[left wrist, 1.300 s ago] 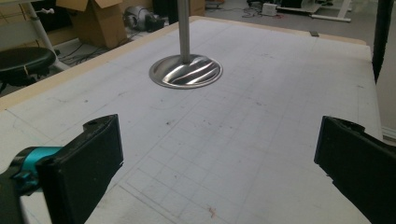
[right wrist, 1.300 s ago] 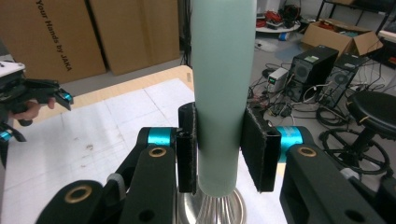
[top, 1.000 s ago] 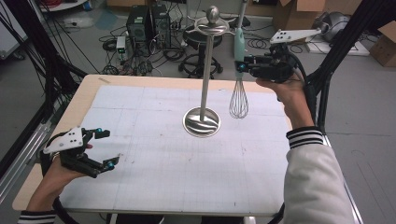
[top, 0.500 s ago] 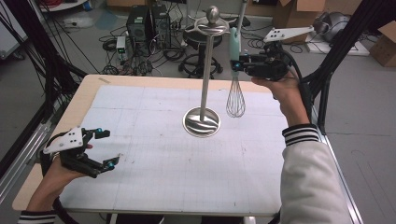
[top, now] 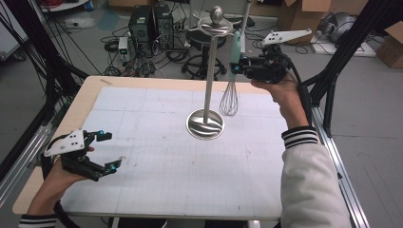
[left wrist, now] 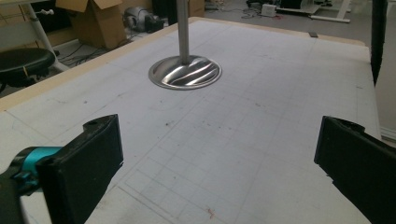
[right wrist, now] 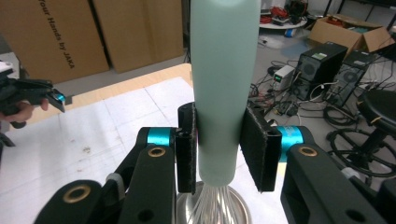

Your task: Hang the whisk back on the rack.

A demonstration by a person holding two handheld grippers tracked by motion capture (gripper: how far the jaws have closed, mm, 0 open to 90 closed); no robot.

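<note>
Item: wire balloon whisk with pale mint-green handle [top: 232, 76], upright, wires downward, held above the far right of the white gridded table mat [top: 161, 166], just beside the tall polished steel stand with round ribbed base [top: 205, 124]. Right gripper [right wrist: 219, 144]: both black pads pinching the whisk handle from either side. Left gripper [top: 102, 152]: jaws spread wide, nothing between them, low over the mat's near left corner.

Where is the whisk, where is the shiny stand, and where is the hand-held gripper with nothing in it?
whisk [top: 229, 100]: high view, on its wire loops.
shiny stand [top: 205, 124]: high view, on its round base.
left hand-held gripper [top: 108, 151]: high view, midway between its open fingertips.
</note>
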